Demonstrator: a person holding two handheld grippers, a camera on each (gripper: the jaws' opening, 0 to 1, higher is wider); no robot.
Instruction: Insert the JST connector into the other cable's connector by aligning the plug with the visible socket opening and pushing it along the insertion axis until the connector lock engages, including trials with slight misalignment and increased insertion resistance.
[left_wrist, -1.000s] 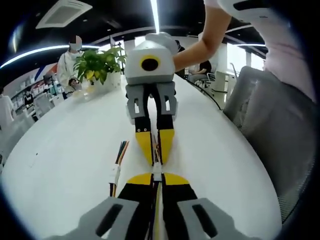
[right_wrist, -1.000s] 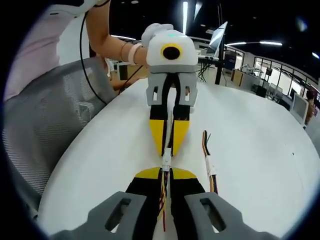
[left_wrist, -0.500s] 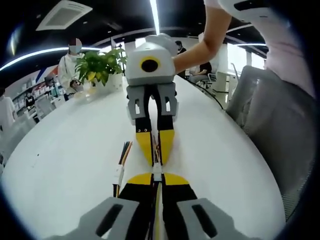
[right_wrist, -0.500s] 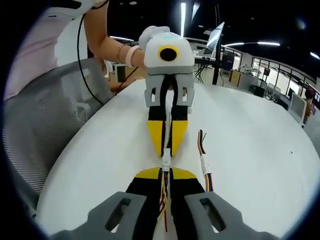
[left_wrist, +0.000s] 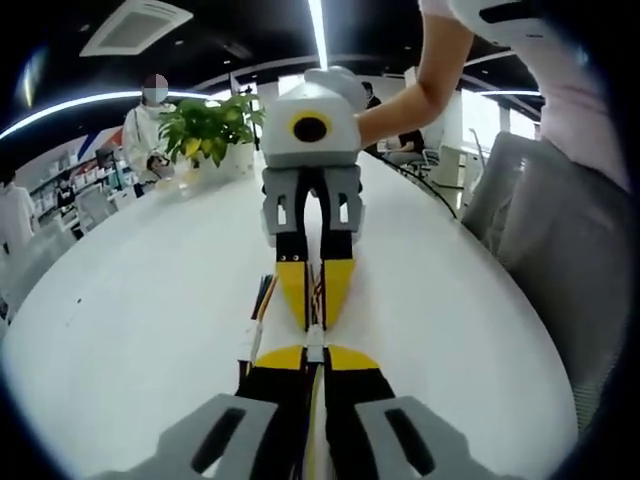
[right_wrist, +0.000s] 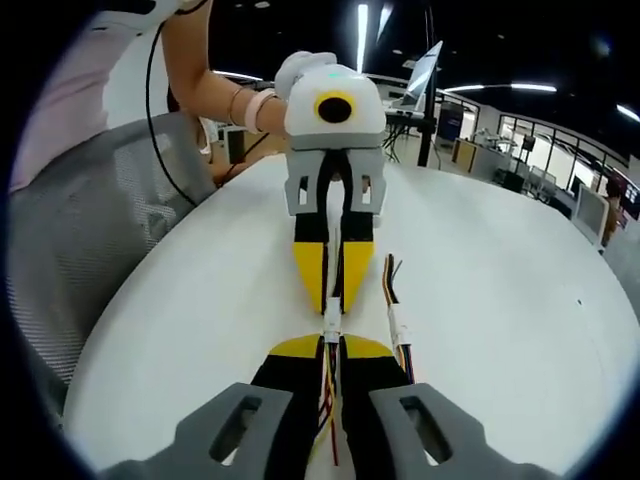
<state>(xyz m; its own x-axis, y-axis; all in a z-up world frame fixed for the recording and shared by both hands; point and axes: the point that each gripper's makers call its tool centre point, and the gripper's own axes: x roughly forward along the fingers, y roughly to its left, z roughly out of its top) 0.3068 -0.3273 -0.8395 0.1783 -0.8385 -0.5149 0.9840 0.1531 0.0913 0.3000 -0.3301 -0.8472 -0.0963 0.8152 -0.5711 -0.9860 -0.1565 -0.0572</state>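
A white table runs up through both views; in the left gripper view a potted plant stands at the upper left of the frame on its far end, and a mesh chair fills the right side beside the person's sleeve. A spare cable with coloured wires and a white connector lies loose on the table just right of centre in the right gripper view, and just left of centre in the left gripper view, close beside the jaws but apart from them. The left gripper rises from the bottom centre, jaws together on its cable, and the right gripper faces it tip to tip, likewise clamped. The white JST connector sits between the two sets of yellow tips, at centre frame.
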